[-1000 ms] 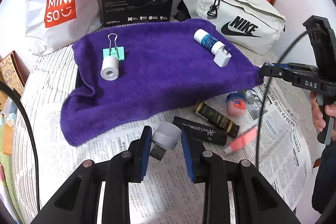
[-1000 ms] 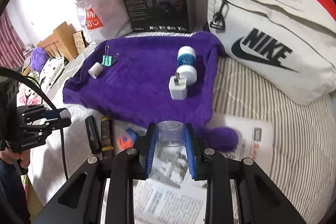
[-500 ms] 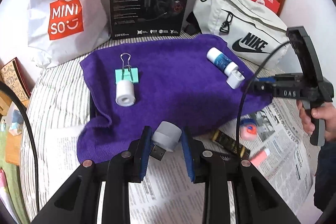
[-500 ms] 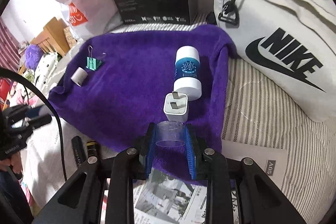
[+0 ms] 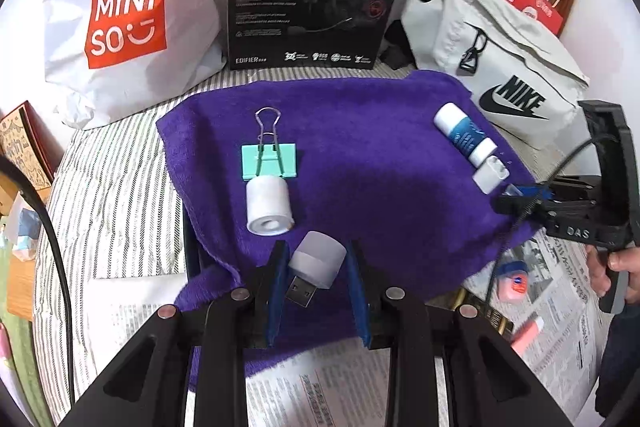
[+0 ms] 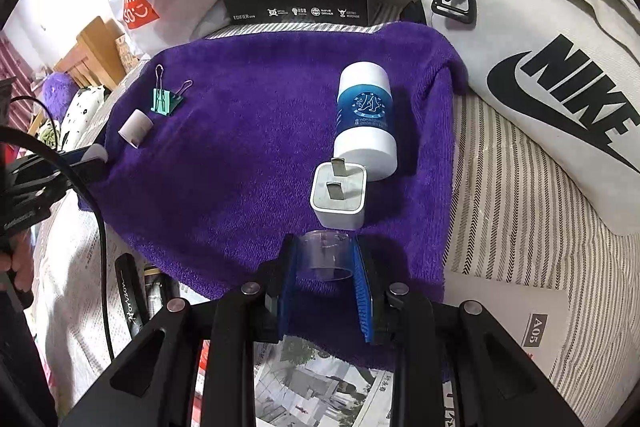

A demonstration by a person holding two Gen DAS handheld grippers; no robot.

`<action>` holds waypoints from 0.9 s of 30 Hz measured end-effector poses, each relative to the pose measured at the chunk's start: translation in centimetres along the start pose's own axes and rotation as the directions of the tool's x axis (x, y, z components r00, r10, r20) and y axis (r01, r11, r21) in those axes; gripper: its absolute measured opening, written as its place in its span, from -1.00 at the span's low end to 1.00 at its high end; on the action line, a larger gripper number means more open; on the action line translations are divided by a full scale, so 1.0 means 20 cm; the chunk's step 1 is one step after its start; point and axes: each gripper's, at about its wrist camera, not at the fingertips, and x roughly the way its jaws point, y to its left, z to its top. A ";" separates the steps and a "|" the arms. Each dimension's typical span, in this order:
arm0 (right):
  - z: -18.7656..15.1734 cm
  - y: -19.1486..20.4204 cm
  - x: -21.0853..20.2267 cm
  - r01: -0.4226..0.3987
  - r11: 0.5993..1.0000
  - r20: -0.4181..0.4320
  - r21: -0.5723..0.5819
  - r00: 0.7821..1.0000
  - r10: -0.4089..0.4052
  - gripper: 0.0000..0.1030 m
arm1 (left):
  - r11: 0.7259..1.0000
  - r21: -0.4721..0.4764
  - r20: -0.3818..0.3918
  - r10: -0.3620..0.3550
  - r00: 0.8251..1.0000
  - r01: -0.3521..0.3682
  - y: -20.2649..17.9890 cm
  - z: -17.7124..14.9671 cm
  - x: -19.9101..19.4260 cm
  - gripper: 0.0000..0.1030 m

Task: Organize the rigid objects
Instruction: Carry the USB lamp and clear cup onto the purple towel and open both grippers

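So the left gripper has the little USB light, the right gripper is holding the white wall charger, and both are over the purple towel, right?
Not quite. The right gripper holds a clear plastic cap; the white wall charger lies free on the purple towel, as the right wrist view shows. The left gripper does hold the USB light.

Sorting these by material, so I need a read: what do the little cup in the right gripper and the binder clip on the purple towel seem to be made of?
Small cup: looks like clear, glossy plastic; the purple towel shows through its wall, though glass can't be ruled out. Binder clip: likely metal, with a matte mint-green painted body and bare, shiny wire handles.
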 end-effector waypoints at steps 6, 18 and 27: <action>0.01 0.03 0.02 0.017 1.000 -0.005 -0.027 1.000 -0.017 -0.48 | 1.000 0.011 -0.028 0.025 0.999 -0.025 0.02 0.02 0.08 -0.46; 0.00 0.02 0.01 0.005 0.999 -0.007 -0.033 1.000 -0.005 -0.48 | 0.997 0.039 -0.067 0.076 0.995 -0.074 0.05 0.02 0.17 -0.46; 0.01 0.02 0.01 -0.018 0.999 -0.008 -0.046 1.000 0.017 -0.46 | 0.993 0.061 -0.074 0.102 0.992 -0.098 0.02 0.02 0.19 -0.45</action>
